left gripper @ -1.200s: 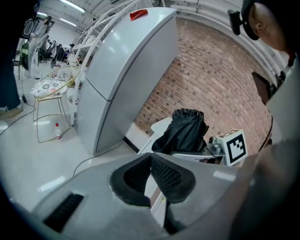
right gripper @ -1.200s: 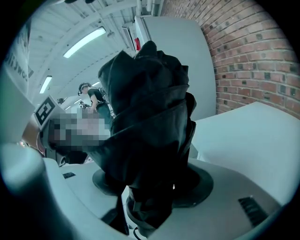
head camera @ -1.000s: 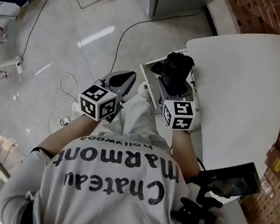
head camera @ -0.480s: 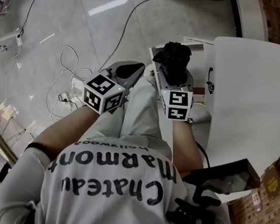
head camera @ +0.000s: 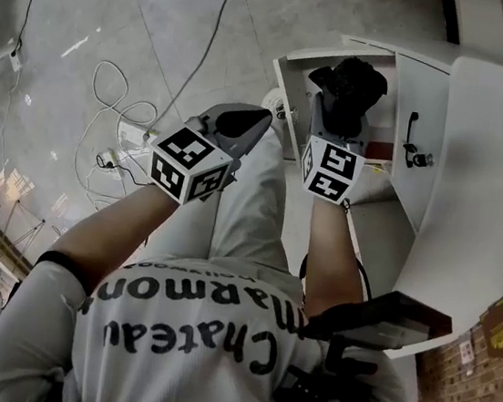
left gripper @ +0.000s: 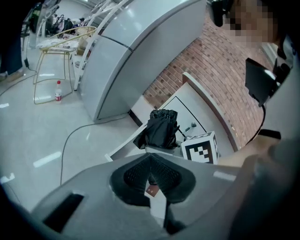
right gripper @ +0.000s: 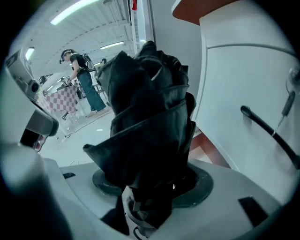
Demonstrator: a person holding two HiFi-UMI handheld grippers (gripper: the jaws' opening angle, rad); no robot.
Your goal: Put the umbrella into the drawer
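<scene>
A folded black umbrella [head camera: 348,85] stands up out of my right gripper [head camera: 337,117], which is shut on its lower end. It hangs over the open white drawer [head camera: 287,88] beside the cabinet front with a black handle [head camera: 412,145]. In the right gripper view the umbrella [right gripper: 150,122] fills the middle, the right gripper [right gripper: 152,185] clamps its base, and the handle [right gripper: 268,132] lies to the right. My left gripper [head camera: 255,119] floats left of the drawer, shut and holding nothing. The left gripper view shows its tip [left gripper: 151,157] below the umbrella [left gripper: 161,127].
A white tabletop [head camera: 494,172] overhangs the cabinet on the right, with a brick wall [head camera: 485,383] behind it. Cables and a power strip [head camera: 108,156] lie on the floor to the left. A tall grey cabinet [left gripper: 136,51], a wire chair and a bottle [left gripper: 57,91] stand farther off.
Both grippers have dropped toward the floor. The umbrella has come down with the right gripper and now sits over the open drawer, whose inside shows more fully.
</scene>
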